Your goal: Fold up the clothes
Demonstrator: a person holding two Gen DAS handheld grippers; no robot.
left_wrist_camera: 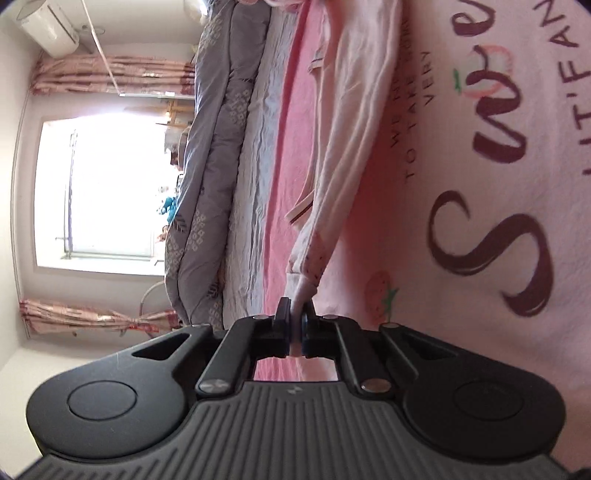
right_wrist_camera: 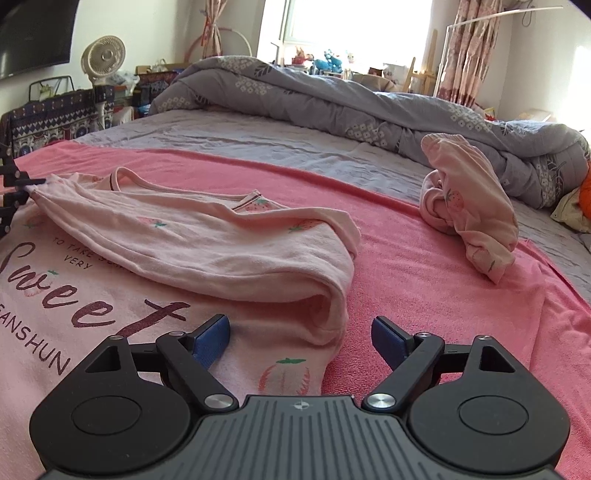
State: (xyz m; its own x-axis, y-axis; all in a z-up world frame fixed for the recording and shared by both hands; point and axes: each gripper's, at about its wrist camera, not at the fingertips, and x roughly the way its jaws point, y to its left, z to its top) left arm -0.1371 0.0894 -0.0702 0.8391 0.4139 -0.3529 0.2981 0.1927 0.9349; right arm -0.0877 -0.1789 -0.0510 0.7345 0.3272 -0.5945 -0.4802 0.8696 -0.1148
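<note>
A pale pink strawberry-print top lies on the bed's pink towel, its sleeve folded across the lettered front. Bare towel stretches rightward to crumpled pink trousers. The left hand-held gripper pinches the sleeve's cuff; the right hand-held gripper hovers spread over the top's folded edge.

Two grippers: the left gripper, its jaws closed on a cuff, and the right gripper, its jaws spread apart

Two pale pink garments: one strawberry-print top with a single sleeve folded across it, and one crumpled pink garment well apart from it

One pink towel, one grey duvet, one window, one white fan

Two blue pads on the right gripper
</note>
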